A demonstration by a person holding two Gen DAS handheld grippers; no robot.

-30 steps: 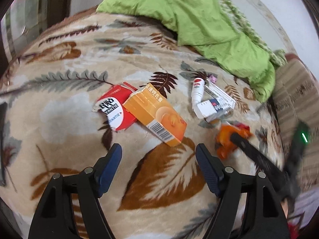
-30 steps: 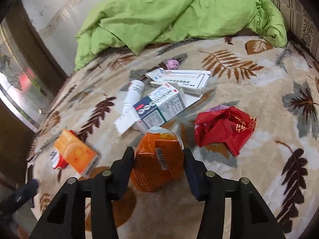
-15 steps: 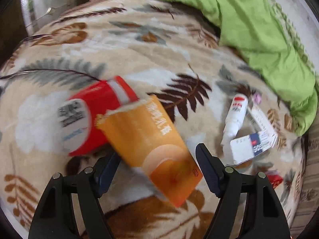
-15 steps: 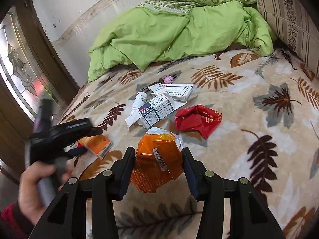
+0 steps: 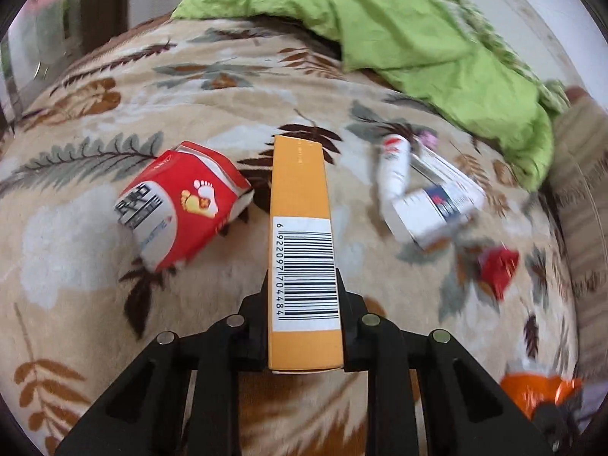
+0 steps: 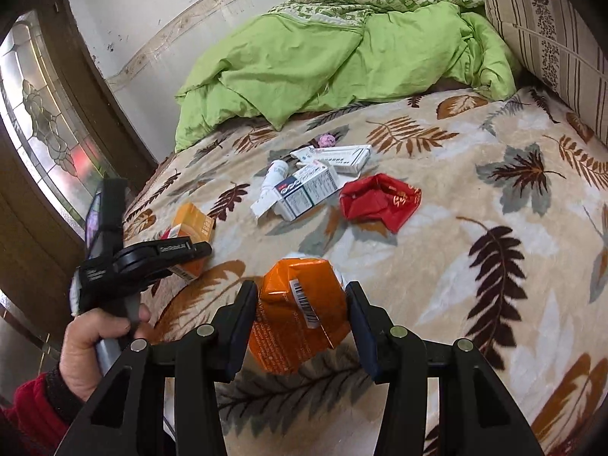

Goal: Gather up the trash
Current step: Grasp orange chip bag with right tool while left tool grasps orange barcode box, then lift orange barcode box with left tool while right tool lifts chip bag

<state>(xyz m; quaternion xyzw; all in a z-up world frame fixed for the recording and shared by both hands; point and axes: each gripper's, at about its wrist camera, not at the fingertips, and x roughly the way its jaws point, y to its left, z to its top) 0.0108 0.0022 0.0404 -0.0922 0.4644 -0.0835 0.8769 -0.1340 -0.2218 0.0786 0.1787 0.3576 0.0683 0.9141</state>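
Two grabs locked in now, one piece of trash per hand.
Left gripper (image 5: 304, 315) just clamped the orange box (image 5: 300, 228) it was hovering over; right gripper (image 6: 300, 326) holds the orange wrapper (image 6: 300, 315), so both can go to the bin.

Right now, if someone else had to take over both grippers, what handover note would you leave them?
Left gripper: shut on the orange carton, gripped by its narrow sides, barcode face up.
Right gripper: shut on the crumpled orange wrapper, held above the bed.
On the leaf-print blanket: red box beside the carton; white tube, two white medicine boxes, red crumpled wrapper and a small pink scrap further up.
Done: two pieces picked up.
Left: no bin is in view; drop both, then collect the rest.
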